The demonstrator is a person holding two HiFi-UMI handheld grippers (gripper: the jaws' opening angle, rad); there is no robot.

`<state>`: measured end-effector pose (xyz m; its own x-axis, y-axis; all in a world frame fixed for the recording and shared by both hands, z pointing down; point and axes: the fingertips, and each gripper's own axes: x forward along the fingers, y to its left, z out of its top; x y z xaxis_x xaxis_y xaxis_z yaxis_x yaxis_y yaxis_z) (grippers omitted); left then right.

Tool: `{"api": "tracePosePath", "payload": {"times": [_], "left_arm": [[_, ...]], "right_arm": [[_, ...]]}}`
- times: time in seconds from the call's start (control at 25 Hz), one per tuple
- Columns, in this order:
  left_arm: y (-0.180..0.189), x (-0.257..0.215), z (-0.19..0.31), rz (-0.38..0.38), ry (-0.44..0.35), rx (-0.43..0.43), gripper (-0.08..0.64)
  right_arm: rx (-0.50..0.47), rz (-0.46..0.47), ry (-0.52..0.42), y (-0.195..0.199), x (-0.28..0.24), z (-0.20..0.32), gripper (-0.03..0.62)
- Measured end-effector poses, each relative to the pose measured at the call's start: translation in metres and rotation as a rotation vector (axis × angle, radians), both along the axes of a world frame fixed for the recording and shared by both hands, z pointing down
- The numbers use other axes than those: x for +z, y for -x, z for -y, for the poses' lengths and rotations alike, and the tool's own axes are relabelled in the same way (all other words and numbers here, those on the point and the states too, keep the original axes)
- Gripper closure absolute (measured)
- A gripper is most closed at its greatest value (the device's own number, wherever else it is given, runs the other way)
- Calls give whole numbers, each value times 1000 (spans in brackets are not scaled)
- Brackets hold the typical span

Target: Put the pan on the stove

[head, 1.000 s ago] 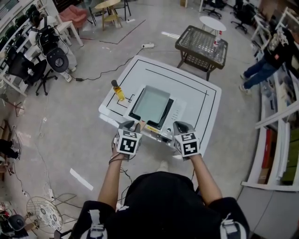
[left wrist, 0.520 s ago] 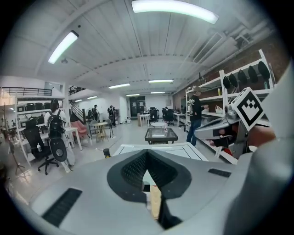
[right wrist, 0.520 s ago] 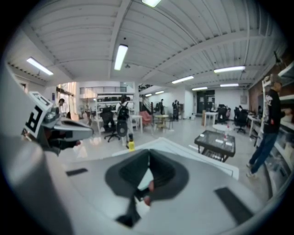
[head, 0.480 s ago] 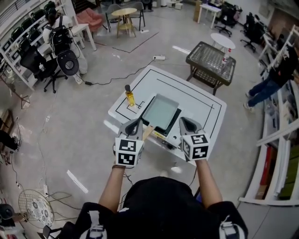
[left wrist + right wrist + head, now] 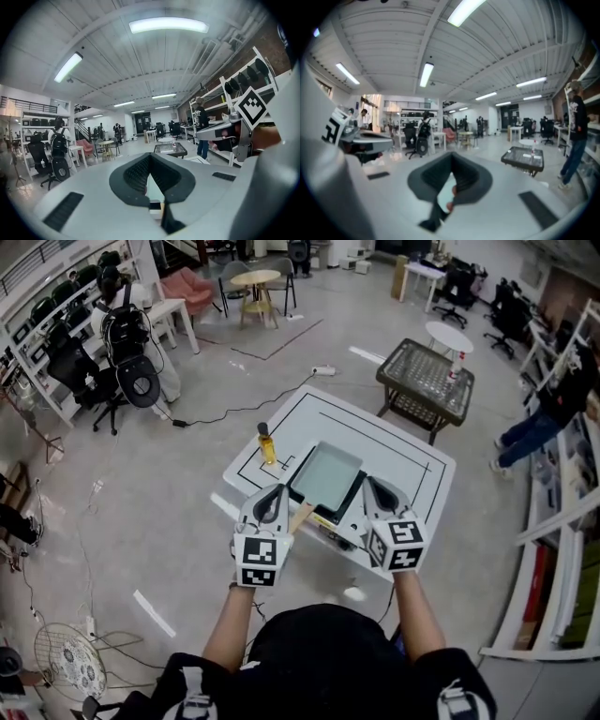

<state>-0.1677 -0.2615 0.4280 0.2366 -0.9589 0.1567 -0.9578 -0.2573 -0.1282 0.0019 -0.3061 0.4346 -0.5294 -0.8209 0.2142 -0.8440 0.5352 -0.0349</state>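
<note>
Since a second ago the left gripper [image 5: 277, 489] and the right gripper [image 5: 374, 484] have both lifted from the near edge of the white table [image 5: 403, 460] and now hang higher over it. The left one is no longer down beside the pan's wooden handle [image 5: 301, 517]. The table, marked with black lines, fills the middle of the head view. A mesh-topped side table [image 5: 424, 381] stands on the floor well beyond its far edge, and a person [image 5: 553, 399] stands off past its right side. By the table's near edge sits the stove [image 5: 345, 502], its dark rim showing along the right of the pan [image 5: 325, 474]. The pan is rectangular and pale, rests flat on the stove, and its handle points back over the near edge toward the person wearing the camera. The left gripper hovers above that handle without touching it. In its own view its jaws are pressed together with nothing between them, and only a sliver of the pan and handle shows below them. The right gripper hovers over the stove's right end, just beside the pan. Its jaws also look drawn together and hold nothing. An oil bottle [image 5: 267, 446] stands upright toward the table's left corner, near the pan but apart from it.
</note>
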Motion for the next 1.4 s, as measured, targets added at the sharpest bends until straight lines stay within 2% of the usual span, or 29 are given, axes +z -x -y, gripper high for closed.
{"api": "tracePosePath", "payload": {"times": [0.2,0.52,0.92,1.4], "left_arm": [[5,-8,-3,-23,-23,-3,534],[5,-13,-1,18,-70,-16,534],[5,-6,-1,-13,-50,-26,534],[1,4,1,16,-30,-38,534]], "right_arm": [[-21,-4,-13,7,1,-5,558],[-33,-10,-23,9,5,-3,558],[-36,-22,-8,9,16,-6,558],[-30,-19,2,4,19,-5,558]]}}
